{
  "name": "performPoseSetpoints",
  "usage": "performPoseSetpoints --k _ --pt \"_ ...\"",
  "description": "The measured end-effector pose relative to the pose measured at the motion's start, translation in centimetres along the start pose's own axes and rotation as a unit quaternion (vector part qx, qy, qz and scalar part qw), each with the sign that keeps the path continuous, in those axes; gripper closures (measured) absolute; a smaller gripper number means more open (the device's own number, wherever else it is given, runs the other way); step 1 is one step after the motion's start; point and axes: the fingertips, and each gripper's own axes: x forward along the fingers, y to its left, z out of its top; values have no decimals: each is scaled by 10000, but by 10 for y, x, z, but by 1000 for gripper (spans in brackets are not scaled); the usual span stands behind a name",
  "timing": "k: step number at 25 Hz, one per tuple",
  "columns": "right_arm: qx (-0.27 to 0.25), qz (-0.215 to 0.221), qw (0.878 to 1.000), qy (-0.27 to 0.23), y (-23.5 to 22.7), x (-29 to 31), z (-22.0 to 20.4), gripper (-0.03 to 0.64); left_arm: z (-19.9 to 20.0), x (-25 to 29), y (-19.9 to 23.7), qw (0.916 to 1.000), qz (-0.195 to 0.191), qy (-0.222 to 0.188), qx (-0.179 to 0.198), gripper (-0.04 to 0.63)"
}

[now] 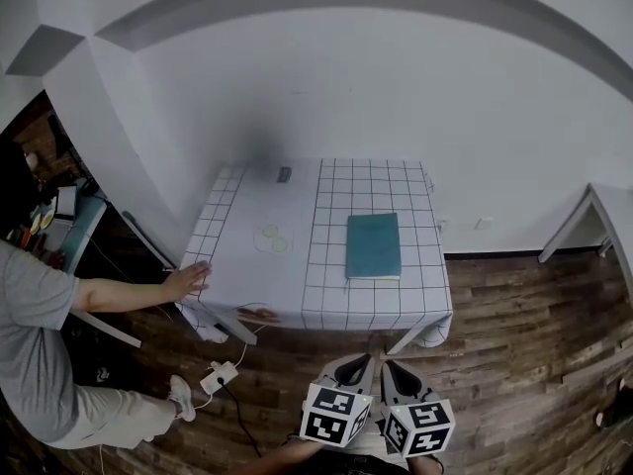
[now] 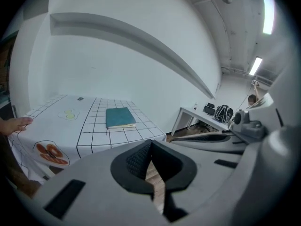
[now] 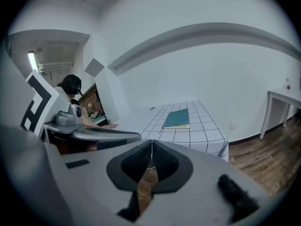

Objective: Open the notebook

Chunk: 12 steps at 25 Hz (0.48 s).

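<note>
White walls and dark wood flooring frame a small table [image 1: 326, 310] draped in a white cloth with a black grid. On it, straight ahead of both grippers and well apart from them, a teal notebook [image 1: 373, 246] lies flat and closed. Short of the table's near edge, the left gripper [image 2: 150, 145] and the right gripper [image 3: 151, 147] hang side by side, each with jaws pressed together and holding nothing. Out beyond the left gripper, a bystander's hand [image 1: 188, 279] rests on the table's corner. Opening has not begun: the approach, catching the cover and lifting it all appear left to do.
</note>
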Motion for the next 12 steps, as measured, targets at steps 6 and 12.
performPoseSetpoints --k 6,12 --pt "56 -197 9997 -106 6 41 27 604 21 12 42 9998 -168 23 107 584" --pt "96 -356 9992 -180 10 68 46 603 37 24 73 9994 -297 35 163 584"
